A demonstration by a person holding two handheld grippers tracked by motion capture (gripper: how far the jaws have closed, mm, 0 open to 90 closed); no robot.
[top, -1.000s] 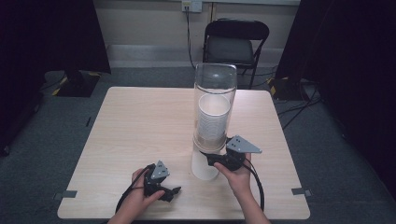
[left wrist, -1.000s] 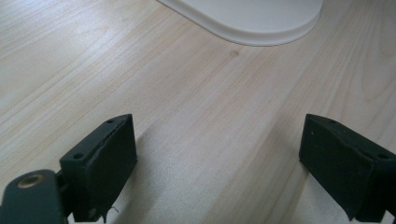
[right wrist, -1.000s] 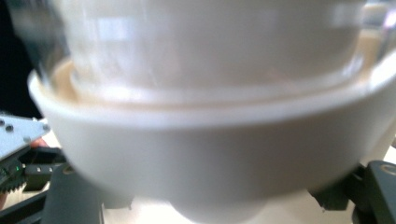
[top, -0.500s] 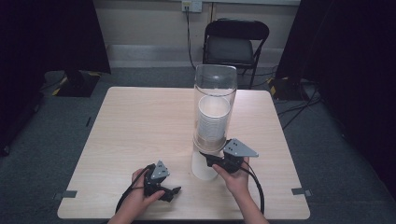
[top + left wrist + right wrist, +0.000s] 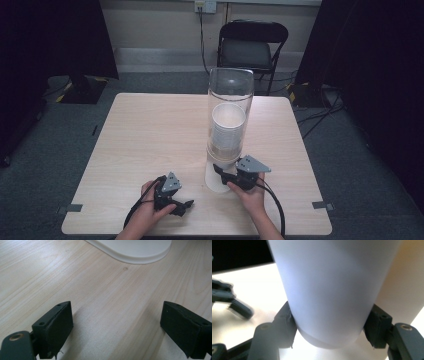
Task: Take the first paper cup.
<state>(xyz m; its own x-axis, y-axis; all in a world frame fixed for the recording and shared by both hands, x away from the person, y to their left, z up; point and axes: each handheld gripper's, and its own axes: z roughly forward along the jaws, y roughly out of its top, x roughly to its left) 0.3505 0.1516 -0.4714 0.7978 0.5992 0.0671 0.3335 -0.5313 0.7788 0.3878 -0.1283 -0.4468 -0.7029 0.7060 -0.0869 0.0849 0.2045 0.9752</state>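
A tall clear tube [image 5: 231, 100] stands on the table and holds a stack of white cups [image 5: 228, 131]. Below the tube, the lowest white cup [image 5: 216, 179] sticks out. My right gripper [image 5: 221, 172] is shut on that cup from the right. In the right gripper view the cup [image 5: 329, 285] sits between the jaws of the right gripper [image 5: 332, 320], touching both pads. My left gripper [image 5: 184, 205] rests near the front edge, open with nothing between its fingers. In the left gripper view the left gripper [image 5: 120, 322] has bare wood between its jaws and a white rounded rim [image 5: 140, 255] ahead.
The light wooden table [image 5: 150, 135] has free room to the left and behind the tube. A black folding chair [image 5: 252, 47] stands beyond the far edge. Cables trail from both grippers over the front edge.
My right gripper has shifted slightly toward the front edge, still on the white cup. The left gripper has not moved.
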